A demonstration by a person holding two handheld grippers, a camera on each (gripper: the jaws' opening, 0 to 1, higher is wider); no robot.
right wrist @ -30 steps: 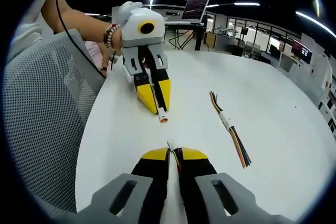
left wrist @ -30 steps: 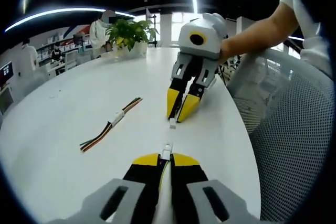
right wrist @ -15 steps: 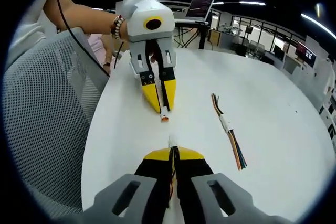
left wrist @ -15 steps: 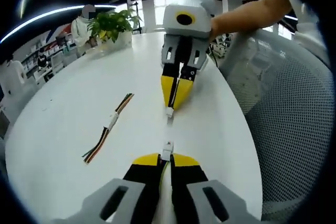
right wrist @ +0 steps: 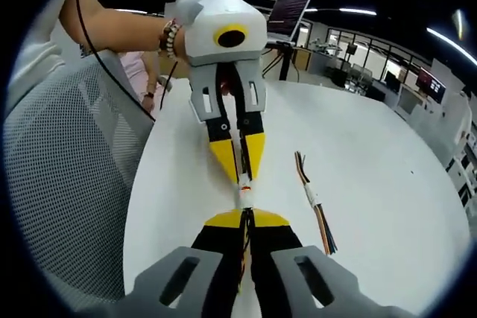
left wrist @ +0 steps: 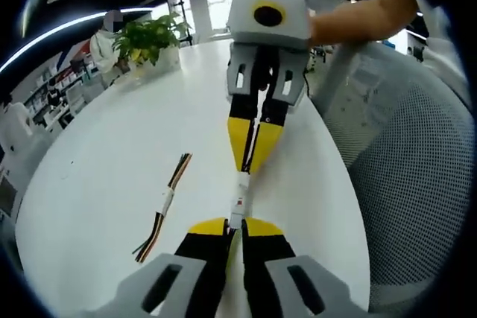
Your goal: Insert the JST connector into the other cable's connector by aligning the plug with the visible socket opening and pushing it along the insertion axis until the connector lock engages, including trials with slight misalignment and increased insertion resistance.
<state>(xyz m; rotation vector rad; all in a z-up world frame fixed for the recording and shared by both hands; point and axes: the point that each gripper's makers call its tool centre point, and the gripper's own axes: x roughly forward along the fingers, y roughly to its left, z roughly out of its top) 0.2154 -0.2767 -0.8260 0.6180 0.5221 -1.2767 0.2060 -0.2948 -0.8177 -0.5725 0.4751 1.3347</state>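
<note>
My left gripper (left wrist: pixel 232 223) is shut on a small white JST connector (left wrist: pixel 237 212) that sticks out past its yellow tips. My right gripper (left wrist: pixel 250 169) faces it from the far side, shut on the other white connector (left wrist: pixel 243 182). The two connectors meet end to end in one line above the white table (left wrist: pixel 112 132); I cannot tell how deep one sits in the other. In the right gripper view my right gripper (right wrist: pixel 246 217) and the left gripper (right wrist: pixel 243 173) stand tip to tip with the joined connectors (right wrist: pixel 244 193) between them.
A spare multicoloured cable with a white connector (left wrist: pixel 165 202) lies on the table beside the grippers, also seen as the spare cable (right wrist: pixel 313 200). A mesh chair (left wrist: pixel 417 184) stands at the table edge. A potted plant (left wrist: pixel 145 39) and a laptop (right wrist: pixel 287 9) sit further off.
The two grippers have closed toward each other along one line. The gap between the two connectors has shut and they now touch.
</note>
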